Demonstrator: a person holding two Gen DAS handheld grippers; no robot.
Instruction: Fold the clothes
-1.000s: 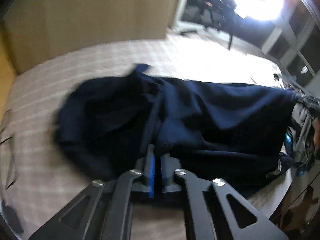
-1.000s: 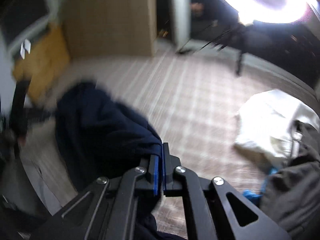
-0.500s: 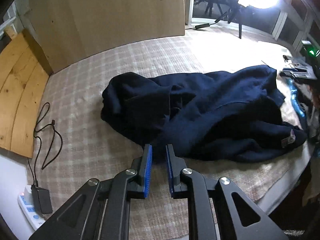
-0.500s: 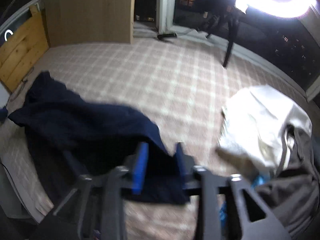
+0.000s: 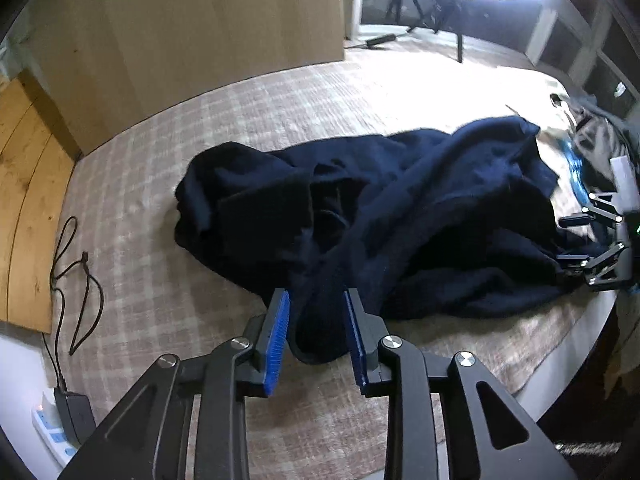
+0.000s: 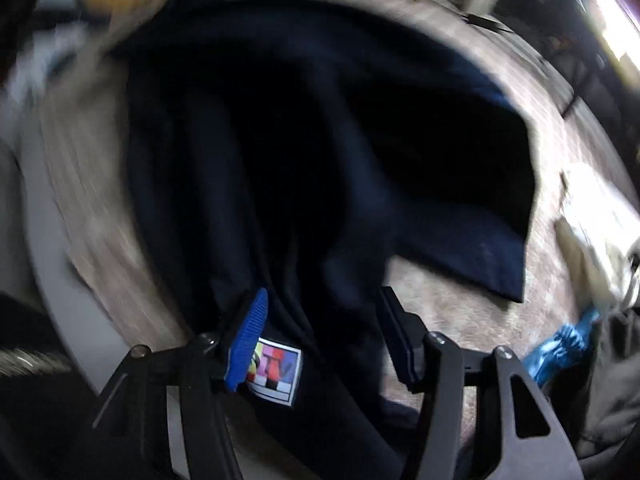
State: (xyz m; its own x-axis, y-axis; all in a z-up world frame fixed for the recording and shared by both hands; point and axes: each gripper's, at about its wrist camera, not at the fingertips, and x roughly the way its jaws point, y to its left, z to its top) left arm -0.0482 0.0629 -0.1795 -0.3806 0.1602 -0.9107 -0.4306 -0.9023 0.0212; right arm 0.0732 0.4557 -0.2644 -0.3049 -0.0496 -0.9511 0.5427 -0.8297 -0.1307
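A dark navy garment (image 5: 380,216) lies crumpled across the checked bedspread (image 5: 160,288). My left gripper (image 5: 316,300) is open, its blue pads (image 5: 279,332) on either side of a fold at the garment's near edge. My right gripper (image 6: 320,300) is open over the same garment (image 6: 304,152), with cloth between its jaws and a coloured label (image 6: 276,372) beside the left pad (image 6: 248,340). The right wrist view is blurred. The right gripper also shows at the right edge of the left wrist view (image 5: 568,240), at the garment's far end.
A wooden panel (image 5: 192,24) stands behind the bed. A cable (image 5: 76,280) and a power strip with an adapter (image 5: 60,428) lie at the left. A white cloth (image 6: 600,216), a grey garment (image 6: 608,392) and something blue (image 6: 560,348) lie to the right.
Both grippers let go of the navy garment and opened wide. The garment dropped onto the bed. The right gripper swung down close over the cloth's end.
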